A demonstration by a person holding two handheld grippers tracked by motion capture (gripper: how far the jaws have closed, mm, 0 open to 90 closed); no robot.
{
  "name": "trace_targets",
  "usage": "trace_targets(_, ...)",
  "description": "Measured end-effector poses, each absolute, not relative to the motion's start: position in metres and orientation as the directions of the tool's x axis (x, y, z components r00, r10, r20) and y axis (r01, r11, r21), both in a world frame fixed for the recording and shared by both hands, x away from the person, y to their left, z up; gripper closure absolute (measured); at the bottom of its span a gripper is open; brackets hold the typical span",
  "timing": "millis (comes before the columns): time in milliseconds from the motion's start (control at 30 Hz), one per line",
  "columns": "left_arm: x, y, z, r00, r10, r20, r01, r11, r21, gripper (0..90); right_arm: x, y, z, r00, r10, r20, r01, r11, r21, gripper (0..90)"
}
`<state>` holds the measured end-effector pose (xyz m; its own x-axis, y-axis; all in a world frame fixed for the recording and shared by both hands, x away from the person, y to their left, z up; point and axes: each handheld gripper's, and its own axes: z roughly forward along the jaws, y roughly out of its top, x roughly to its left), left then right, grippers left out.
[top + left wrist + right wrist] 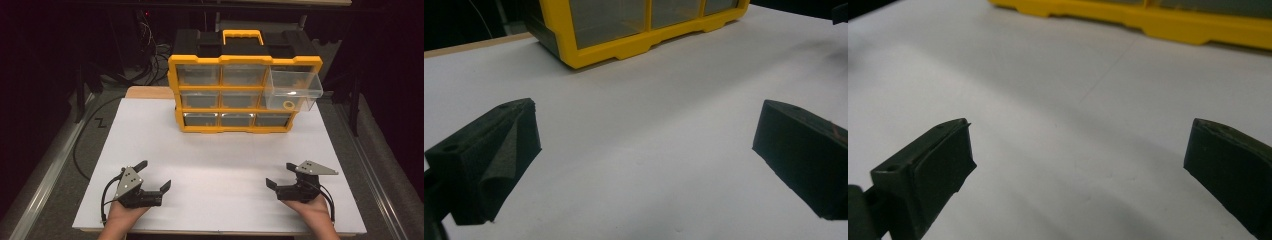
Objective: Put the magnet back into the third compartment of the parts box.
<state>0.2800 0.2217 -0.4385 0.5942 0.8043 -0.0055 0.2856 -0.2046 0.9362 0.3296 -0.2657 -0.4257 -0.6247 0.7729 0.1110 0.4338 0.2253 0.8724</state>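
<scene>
The left black two-jaw gripper [155, 175] is built of matte black blocks, with a grey three-cornered metal plate [129, 182] dotted with small dark holes mounted behind the fingers, and a thin black cable [105, 200] looped from its rear. In the left gripper view each wedge-shaped finger [489, 160] is faced with dark ridged foam and pierced by a small round hole on top. The right black two-jaw gripper [280, 175] carries a like grey plate [315, 168] and black cable [327, 197]; its fingers [928, 170] are seen as dark wedges with flat pads. No sleeves are worn over the forearms
</scene>
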Motion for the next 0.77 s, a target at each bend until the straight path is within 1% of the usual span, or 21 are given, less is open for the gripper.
trace_targets(167,0.279,0.225,-0.439,0.583,0.812,-0.035,0.295,-0.172,0.940,0.1,0.320,-0.273,-0.423,-0.617,0.780,0.101,0.346,0.154,0.925,0.9)
trace_targets(233,0.278,0.226,-0.439,0.579,0.814,-0.048,0.301,-0.159,0.940,0.1,0.315,-0.277,-0.424,-0.616,0.780,0.107,0.326,0.129,0.937,0.9)
trace_targets(433,0.281,0.226,-0.440,0.570,0.818,-0.075,0.317,-0.135,0.939,0.1,0.310,-0.283,-0.431,-0.611,0.783,0.114,0.339,0.129,0.932,0.9)
trace_targets(567,0.280,0.225,-0.440,0.571,0.818,-0.069,0.316,-0.142,0.938,0.1,0.309,-0.282,-0.430,-0.602,0.792,0.103,0.321,0.122,0.939,0.9)
trace_targets(767,0.278,0.225,-0.441,0.579,0.814,-0.051,0.315,-0.165,0.935,0.1,0.310,-0.277,-0.431,-0.592,0.801,0.091,0.324,0.133,0.937,0.9)
